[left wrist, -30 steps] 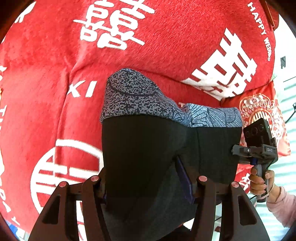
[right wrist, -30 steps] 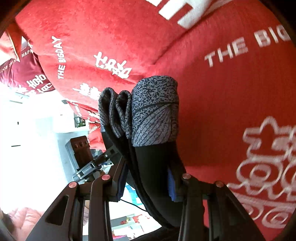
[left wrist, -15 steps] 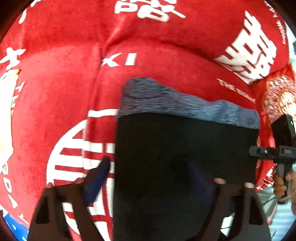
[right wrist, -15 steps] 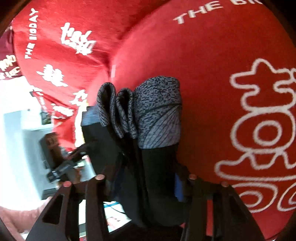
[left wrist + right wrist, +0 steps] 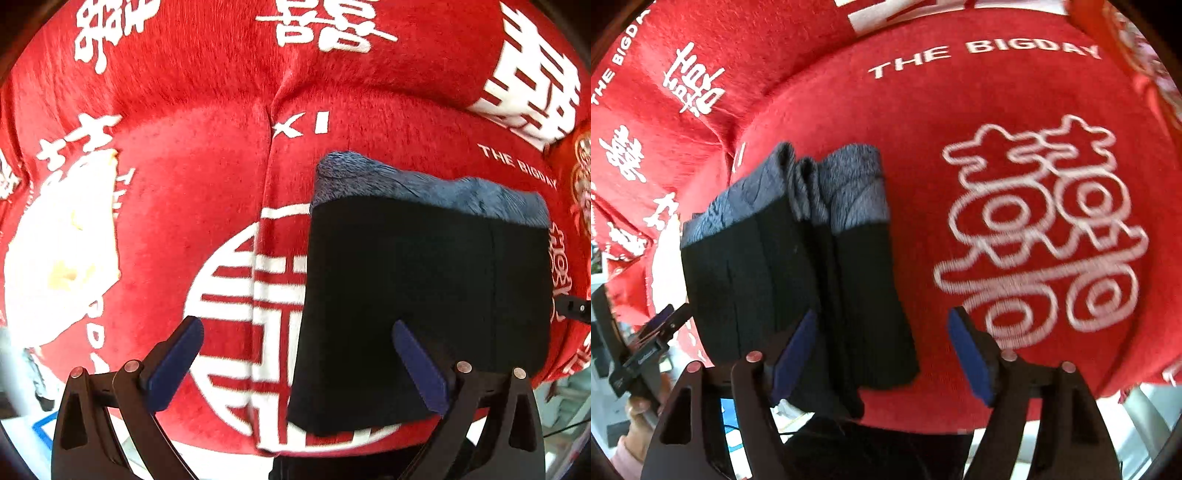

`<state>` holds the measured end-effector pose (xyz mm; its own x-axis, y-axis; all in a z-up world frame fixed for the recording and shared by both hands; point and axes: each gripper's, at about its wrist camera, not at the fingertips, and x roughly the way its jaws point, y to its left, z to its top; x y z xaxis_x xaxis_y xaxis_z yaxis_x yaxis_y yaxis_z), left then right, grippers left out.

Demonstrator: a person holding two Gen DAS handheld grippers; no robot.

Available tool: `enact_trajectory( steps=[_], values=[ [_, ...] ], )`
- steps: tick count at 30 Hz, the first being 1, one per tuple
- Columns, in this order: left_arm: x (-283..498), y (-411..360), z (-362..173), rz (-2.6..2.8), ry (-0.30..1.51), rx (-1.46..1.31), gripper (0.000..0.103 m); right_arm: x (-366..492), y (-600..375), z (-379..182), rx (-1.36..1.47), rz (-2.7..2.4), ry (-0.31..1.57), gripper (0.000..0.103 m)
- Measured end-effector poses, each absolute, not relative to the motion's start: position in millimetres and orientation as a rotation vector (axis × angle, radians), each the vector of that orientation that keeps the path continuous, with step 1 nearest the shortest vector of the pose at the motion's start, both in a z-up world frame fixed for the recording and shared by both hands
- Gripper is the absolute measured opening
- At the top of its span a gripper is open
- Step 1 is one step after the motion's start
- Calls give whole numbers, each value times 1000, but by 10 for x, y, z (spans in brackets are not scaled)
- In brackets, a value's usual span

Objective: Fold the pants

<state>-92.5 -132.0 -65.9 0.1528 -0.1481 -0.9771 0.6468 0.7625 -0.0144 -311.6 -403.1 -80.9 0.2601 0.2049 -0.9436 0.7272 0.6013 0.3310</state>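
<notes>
Pants [image 5: 424, 295] lie folded into a compact black block on a red blanket [image 5: 184, 206], with a mottled grey waistband [image 5: 424, 184] along the far edge. In the right wrist view the pants [image 5: 798, 288] show several stacked layers, the grey band [image 5: 849, 192] bunched in rolls at the far end, the black part running back toward the camera. The near end of the block hangs slightly past the blanket's front edge.

The left gripper [image 5: 295, 343] has its jaws spread wide and grips nothing. Its left finger [image 5: 173, 362] sits over the bare blanket, clear of the cloth; its right finger [image 5: 417, 365] is over the black fabric, though contact cannot be told. The pants' left edge lies between the two fingers.

The right gripper [image 5: 882, 339] is likewise open with nothing held. Its left finger [image 5: 794, 354] is in front of the black layers, its right finger [image 5: 971, 358] over the blanket, apart from the cloth. The right edge of the pants falls between them.

The blanket [image 5: 997, 122] is plush red, printed in white with Chinese characters, round emblems and the words "THE BIGDAY". At the lower left of the right wrist view, a hand [image 5: 635, 417] holds the other gripper's handle.
</notes>
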Motion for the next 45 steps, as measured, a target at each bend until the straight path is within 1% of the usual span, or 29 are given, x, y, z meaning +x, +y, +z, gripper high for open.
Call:
enact_trajectory(
  steps=[6, 9, 10, 11, 12, 16, 25, 45],
  values=[
    [-1178, -1267, -424, -605, 1319, 513, 102, -3154, -3706, -521, 854, -525, 1313, 85],
    [-1305, -1268, -343, -603, 1320, 549, 102, -3130, -3535, -368, 798, -552, 1317, 86],
    [-1344, -1256, -300, -603, 1316, 554, 102, -3107, -3474, -319, 773, -560, 1319, 88],
    [-1388, -1246, -252, -609, 1312, 557, 102, -3093, -3413, -259, 746, -569, 1320, 94],
    [-1413, -1247, -208, -608, 1306, 560, 102, -3075, -3362, -209, 722, -578, 1319, 103],
    [-1513, -1233, -32, -598, 1275, 565, 102, -3063, -3226, 11, 666, -599, 1291, 103],
    [-1623, -1226, 173, -577, 1258, 604, 102, -3065, -2983, 298, 640, -598, 1333, 103],
    [-1686, -1306, 286, -584, 1283, 625, 102, -2958, -2861, 409, 604, -604, 1393, 103]
  ],
)
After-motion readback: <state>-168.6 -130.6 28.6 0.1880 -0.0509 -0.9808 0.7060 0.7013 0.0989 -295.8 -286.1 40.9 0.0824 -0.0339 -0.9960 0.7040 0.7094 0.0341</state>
